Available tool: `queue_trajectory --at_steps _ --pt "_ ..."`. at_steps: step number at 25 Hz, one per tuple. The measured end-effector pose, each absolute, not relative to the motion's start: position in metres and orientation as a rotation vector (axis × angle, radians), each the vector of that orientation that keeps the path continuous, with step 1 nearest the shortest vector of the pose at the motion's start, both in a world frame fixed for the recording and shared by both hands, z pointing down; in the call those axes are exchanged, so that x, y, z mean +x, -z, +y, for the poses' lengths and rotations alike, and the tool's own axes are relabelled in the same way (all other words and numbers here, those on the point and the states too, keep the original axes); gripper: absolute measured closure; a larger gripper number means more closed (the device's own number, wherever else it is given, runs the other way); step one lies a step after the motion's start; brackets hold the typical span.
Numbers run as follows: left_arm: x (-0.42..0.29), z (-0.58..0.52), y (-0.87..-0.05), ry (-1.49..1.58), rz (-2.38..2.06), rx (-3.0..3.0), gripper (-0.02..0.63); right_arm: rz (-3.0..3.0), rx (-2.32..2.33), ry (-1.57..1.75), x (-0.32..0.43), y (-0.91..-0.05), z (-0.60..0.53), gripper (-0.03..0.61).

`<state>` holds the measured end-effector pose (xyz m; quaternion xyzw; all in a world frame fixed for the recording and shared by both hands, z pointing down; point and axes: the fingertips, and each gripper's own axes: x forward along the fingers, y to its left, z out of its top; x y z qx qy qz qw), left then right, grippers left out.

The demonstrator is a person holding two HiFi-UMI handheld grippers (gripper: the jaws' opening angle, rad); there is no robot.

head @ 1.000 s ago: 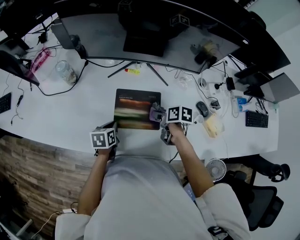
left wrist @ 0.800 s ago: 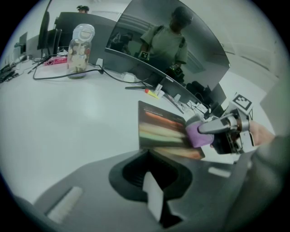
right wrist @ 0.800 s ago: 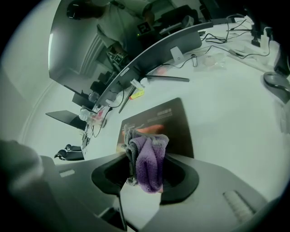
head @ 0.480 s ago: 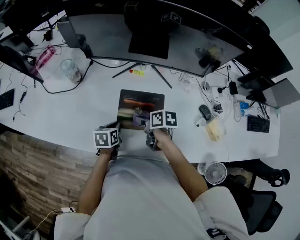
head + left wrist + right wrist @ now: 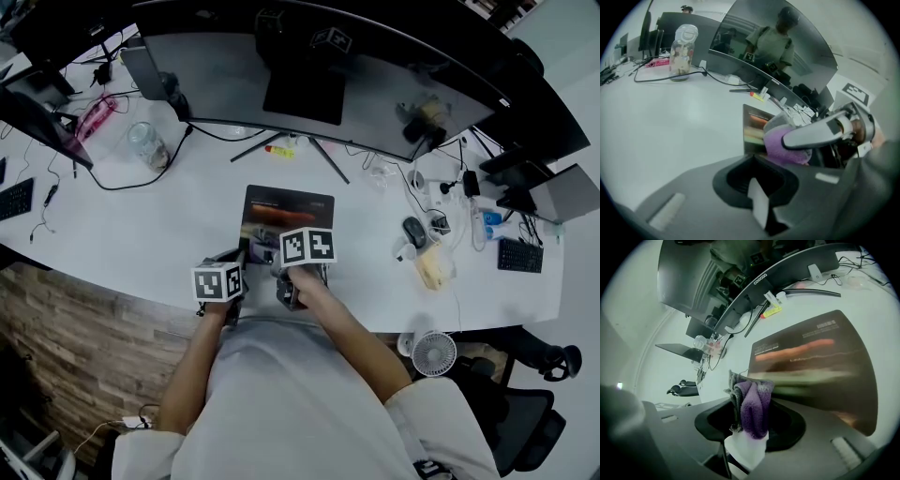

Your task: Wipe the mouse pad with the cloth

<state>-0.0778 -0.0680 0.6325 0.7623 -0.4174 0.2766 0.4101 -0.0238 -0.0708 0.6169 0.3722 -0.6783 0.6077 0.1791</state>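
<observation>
The dark mouse pad (image 5: pixel 292 208) lies on the white desk in front of the monitor stand; it also fills the right gripper view (image 5: pixel 820 366). My right gripper (image 5: pixel 274 251) is shut on a bunched purple cloth (image 5: pixel 753 408), pressed over the pad's near left part. From the left gripper view the cloth (image 5: pixel 780 143) shows on the pad (image 5: pixel 752 124) under the right gripper's white finger (image 5: pixel 815 133). The left gripper (image 5: pixel 234 261) sits at the pad's near left corner, its jaws together (image 5: pixel 759 208) with nothing between them.
A curved monitor (image 5: pixel 309 56) and its stand legs (image 5: pixel 281 141) back the pad. A jar (image 5: pixel 147 142), cables and a pink item (image 5: pixel 94 117) lie left. A mouse (image 5: pixel 413 232), a yellow object (image 5: pixel 431 267) and chargers lie right. A fan (image 5: pixel 433 353) stands below the desk edge.
My right gripper has slid left across the mouse pad with the cloth, from the right edge to the near left part. The left gripper has stayed at the pad's corner.
</observation>
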Motion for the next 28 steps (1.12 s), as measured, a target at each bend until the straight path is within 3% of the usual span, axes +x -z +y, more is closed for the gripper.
queue_trajectory --at_steps 28 --pt "-0.077 -0.069 -0.632 -0.689 -1.041 1.913 0.614 -1.860 1.096 -1.797 -0.016 -0.627 -0.063 0.390"
